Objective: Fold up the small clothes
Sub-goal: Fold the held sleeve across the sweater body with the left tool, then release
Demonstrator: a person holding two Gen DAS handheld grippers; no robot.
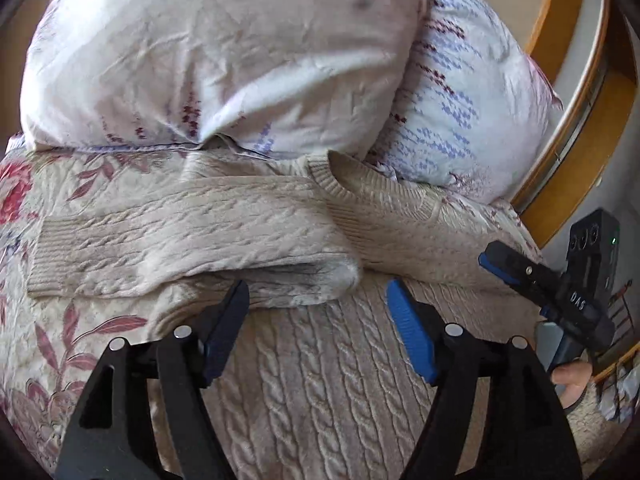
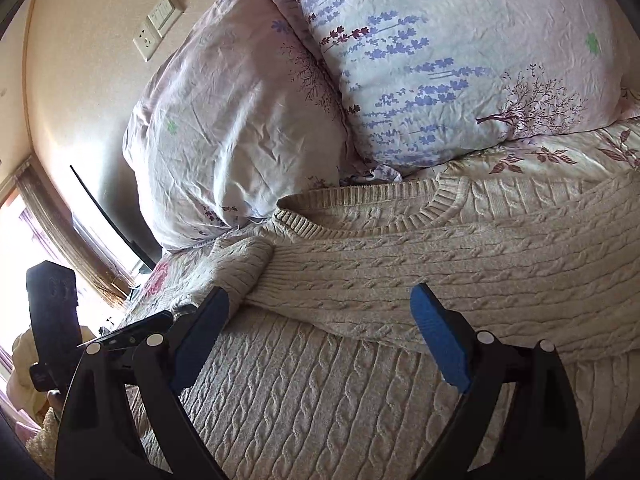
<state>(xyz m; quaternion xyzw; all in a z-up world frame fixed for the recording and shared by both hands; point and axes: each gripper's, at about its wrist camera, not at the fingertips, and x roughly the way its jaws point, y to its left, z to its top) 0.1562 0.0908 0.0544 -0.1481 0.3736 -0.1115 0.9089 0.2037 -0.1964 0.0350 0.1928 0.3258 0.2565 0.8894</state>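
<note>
Your left gripper [image 1: 318, 300] hangs nearest, jaws apart and empty over the sweater [image 1: 304, 392], and your right gripper [image 2: 320, 312] is spread wide over it too, holding nothing. The sweater lies flat on the bedspread [image 1: 60, 344], one sleeve [image 1: 180, 240] folded across its chest, collar [image 2: 360, 216] touching the pillows [image 1: 208, 60].

Floral quilted bedspread [image 1: 60, 344], two lavender-print pillows [image 2: 460, 64] stacked against each other at the bedspread's head, wall socket [image 2: 147, 42] and switch plate [image 2: 163, 14] left of the pillows, window [image 2: 24, 224] below the socket
</note>
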